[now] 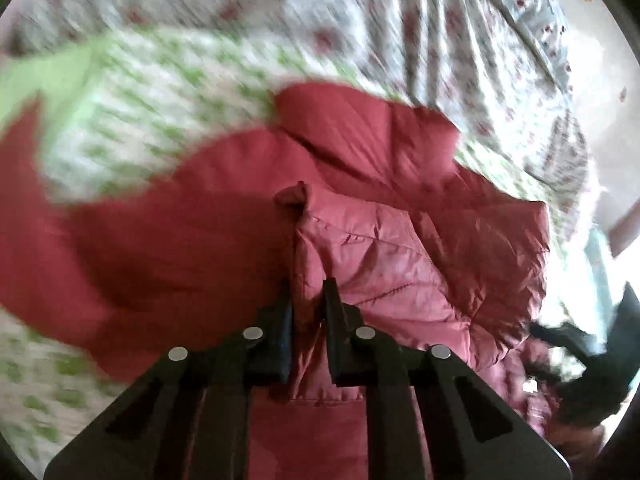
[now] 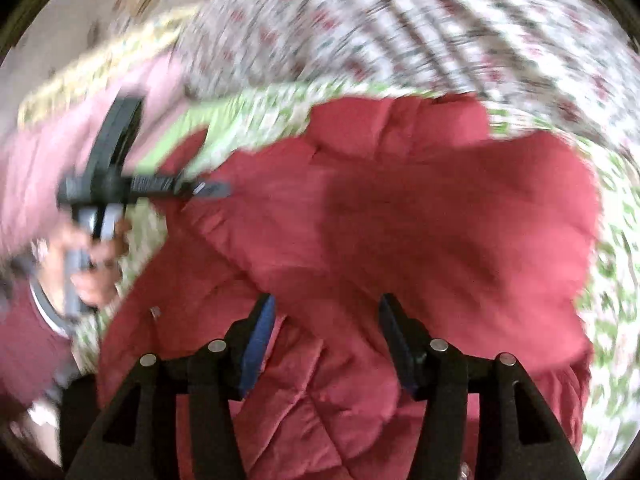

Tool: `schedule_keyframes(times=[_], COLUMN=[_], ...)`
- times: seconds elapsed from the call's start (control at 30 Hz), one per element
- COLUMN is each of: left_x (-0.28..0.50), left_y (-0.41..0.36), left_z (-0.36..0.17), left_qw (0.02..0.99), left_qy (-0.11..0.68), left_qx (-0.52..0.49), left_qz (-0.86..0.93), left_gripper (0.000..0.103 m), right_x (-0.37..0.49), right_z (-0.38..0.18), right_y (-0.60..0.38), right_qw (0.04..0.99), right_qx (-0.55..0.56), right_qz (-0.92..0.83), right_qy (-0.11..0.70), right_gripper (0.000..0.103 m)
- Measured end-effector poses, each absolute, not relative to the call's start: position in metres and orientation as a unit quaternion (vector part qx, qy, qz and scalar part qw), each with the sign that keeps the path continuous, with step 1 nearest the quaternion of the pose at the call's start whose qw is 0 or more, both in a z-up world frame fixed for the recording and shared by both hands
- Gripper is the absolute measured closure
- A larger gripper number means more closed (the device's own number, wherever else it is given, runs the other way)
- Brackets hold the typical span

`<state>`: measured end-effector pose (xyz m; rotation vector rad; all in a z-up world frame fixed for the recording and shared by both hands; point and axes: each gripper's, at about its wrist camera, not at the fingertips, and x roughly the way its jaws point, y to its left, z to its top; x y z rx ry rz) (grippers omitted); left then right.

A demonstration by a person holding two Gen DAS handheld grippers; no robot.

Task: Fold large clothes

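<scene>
A red quilted puffer jacket [image 1: 400,208] lies on a bed and fills both views [image 2: 420,208]. My left gripper [image 1: 307,292] is shut on a raised fold of the jacket, which runs up between its fingers. It also shows in the right wrist view [image 2: 208,189], at the left, held by a hand, its tips at the jacket's edge. My right gripper [image 2: 326,308] is open just above the jacket's lower part, with nothing between its fingers. The right gripper shows dark and blurred at the right edge of the left wrist view [image 1: 592,360]. Both views are motion-blurred.
A green-and-white patterned sheet [image 1: 132,100] lies under the jacket. A red-and-white floral cover [image 2: 400,28] lies beyond it. The person's hand and red sleeve [image 2: 28,336] are at the left.
</scene>
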<state>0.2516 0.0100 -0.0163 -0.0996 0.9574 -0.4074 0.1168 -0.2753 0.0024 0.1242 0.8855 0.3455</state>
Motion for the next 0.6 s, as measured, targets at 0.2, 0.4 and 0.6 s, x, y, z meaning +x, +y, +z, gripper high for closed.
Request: schedule_keyframes(times=[0.2,0.4,0.6], left_x=[0.248,0.251,0.235], left_y=[0.024,0.005,0.023], left_z=[-0.029,-0.045,-0.027], left_qw=[0.881,0.879,0.887], left_qy=[0.441,0.452,0.436], left_qx=[-0.024,0.022,0.017], left_qz=[-0.167,-0.146,-0.149], left_gripper=[0.092,0.09,0.085], right_x=[0.124,0.174,0.196], right_z=[0.02,-0.001,-0.049], right_y=[-0.341,-0.338,-0.342], right_qw=[0.909,0.895,0.871], right_qx=[0.144,0.122,0.085], right_qz=[0.058,0.033,-0.013], right_qy=[0.387,0.428,0.484], right_gripper=[0.045,0.046,0.047])
